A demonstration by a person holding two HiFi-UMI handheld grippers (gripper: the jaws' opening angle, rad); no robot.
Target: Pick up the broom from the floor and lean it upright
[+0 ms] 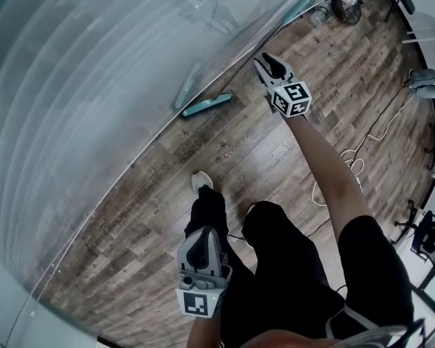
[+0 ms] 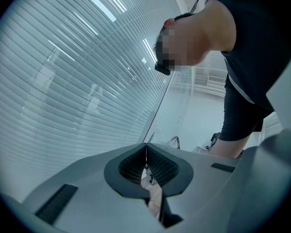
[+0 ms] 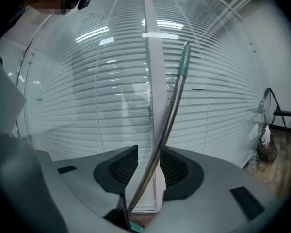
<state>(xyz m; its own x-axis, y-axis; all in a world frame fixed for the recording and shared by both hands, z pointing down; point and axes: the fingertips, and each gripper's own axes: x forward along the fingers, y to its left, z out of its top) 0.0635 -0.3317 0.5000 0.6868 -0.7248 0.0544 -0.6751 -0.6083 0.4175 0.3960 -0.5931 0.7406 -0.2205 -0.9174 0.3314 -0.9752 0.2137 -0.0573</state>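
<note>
The broom stands tilted against the glass wall with blinds. Its teal head (image 1: 206, 105) rests on the wooden floor at the wall's foot. In the right gripper view its thin metal handle (image 3: 167, 125) rises between my jaws to a teal grip (image 3: 184, 59) that lies against the white mullion. My right gripper (image 1: 267, 59) (image 3: 149, 149) is open around the handle, with a gap showing on the left side. My left gripper (image 1: 201, 232) (image 2: 146, 146) hangs by the person's leg, shut and with nothing in it.
The glass wall (image 1: 94, 85) fills the left. A white cable (image 1: 362, 147) loops over the floor on the right. Bags and bottles (image 1: 346, 2) sit at the far end, also low at the right (image 3: 266, 147). A chair (image 1: 428, 238) stands at the right edge. The person's shoe (image 1: 201, 181) is near the wall.
</note>
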